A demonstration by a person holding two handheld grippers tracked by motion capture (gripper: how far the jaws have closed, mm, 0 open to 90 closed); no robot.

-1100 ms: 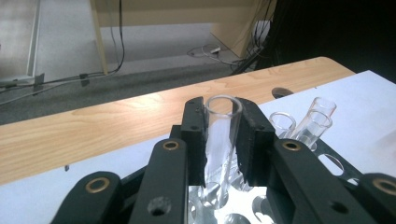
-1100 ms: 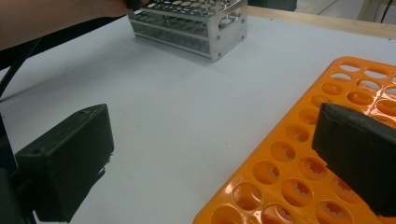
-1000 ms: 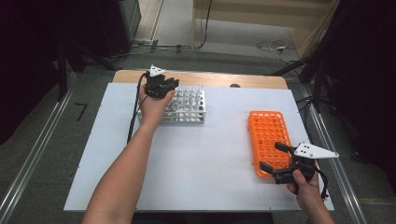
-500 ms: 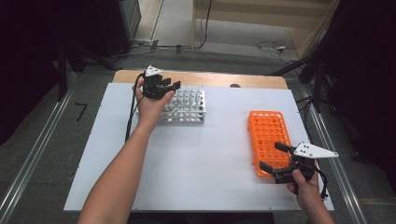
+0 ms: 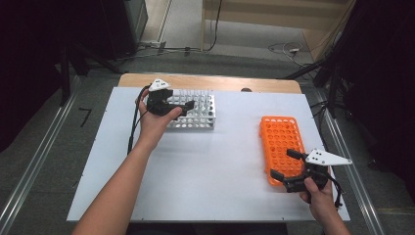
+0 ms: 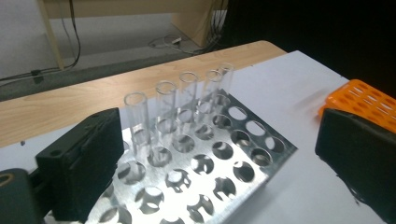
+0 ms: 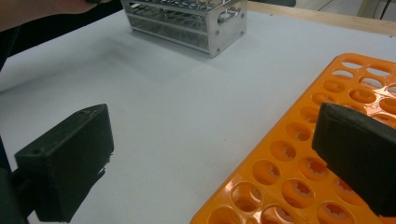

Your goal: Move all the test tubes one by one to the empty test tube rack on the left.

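Observation:
A metal tube rack (image 5: 201, 113) stands at the back of the table, left of centre. Several clear glass tubes (image 6: 166, 105) stand upright in its far row; its other holes look empty. My left gripper (image 5: 180, 101) hovers open over the rack's left end, and its jaws (image 6: 219, 147) stand wide apart with nothing between them. An orange tube rack (image 5: 280, 139) with empty holes lies at the right. Also open, my right gripper (image 5: 281, 164) straddles that rack's near left corner (image 7: 280, 186), one jaw over the rack and one over the table.
A white table top (image 5: 215, 166) carries both racks, with a wooden strip (image 5: 210, 82) along its far edge. Between the racks the surface is bare. Cables (image 5: 288, 49) lie on the floor beyond the table.
The left gripper has shifted a little left and drawn back toward the near side of the metal rack. The right gripper has stayed put.

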